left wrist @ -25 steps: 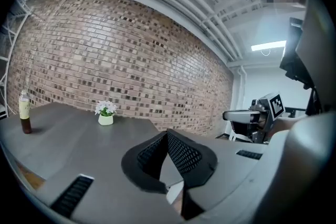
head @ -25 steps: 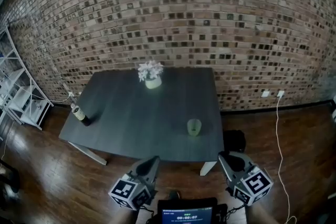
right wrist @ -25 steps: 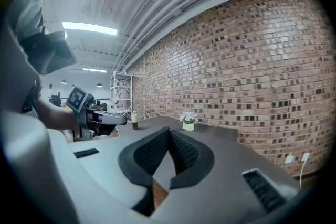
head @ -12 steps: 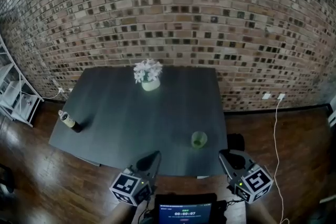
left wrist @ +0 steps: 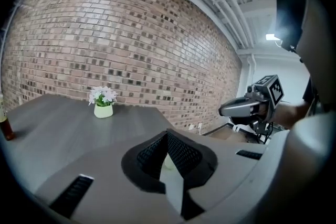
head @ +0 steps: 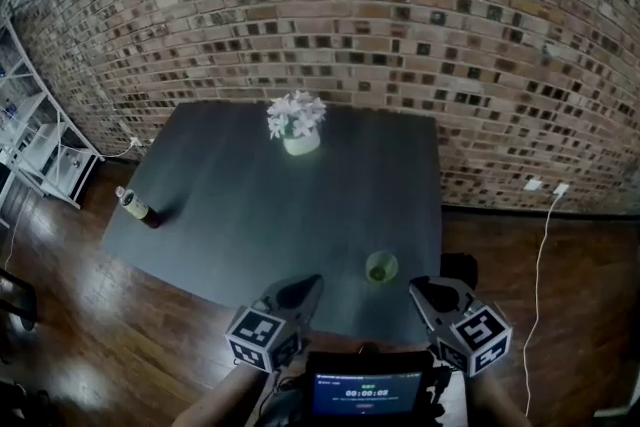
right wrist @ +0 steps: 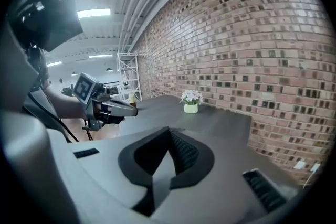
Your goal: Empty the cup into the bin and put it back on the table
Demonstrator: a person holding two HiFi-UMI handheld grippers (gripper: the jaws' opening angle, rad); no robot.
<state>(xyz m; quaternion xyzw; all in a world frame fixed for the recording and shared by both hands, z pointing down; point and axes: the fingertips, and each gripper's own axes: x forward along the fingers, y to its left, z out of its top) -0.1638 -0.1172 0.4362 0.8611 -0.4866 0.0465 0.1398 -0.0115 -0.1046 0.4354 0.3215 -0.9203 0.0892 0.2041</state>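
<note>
- Right gripper [head: 424, 289] is clenched with nothing between its jaws; left gripper [head: 305, 287] is likewise closed and empty
- Green cup [head: 380, 266] stands upright and untouched near the front right corner of the table [head: 250, 205], just ahead of the grippers and nearer the right one
- Step in hand looks like the approach: next, the jaws must open and straddle the cup
- A dark thing [head: 458, 267] on the floor past that corner is probably the bin

- desk [head: 250, 205]: dark, matt, smooth top
- floor [head: 90, 335]: brown wood boards, glossy
- wall [head: 350, 15]: rough, matt brick
- cup [head: 380, 266]: see-through green, smooth
- pot [head: 301, 144]: pale, smooth
- left gripper [head: 308, 285] and right gripper [head: 418, 288]: matt grey plastic, with black ribbed pads [left wrist: 181, 155] inside the jaws
</note>
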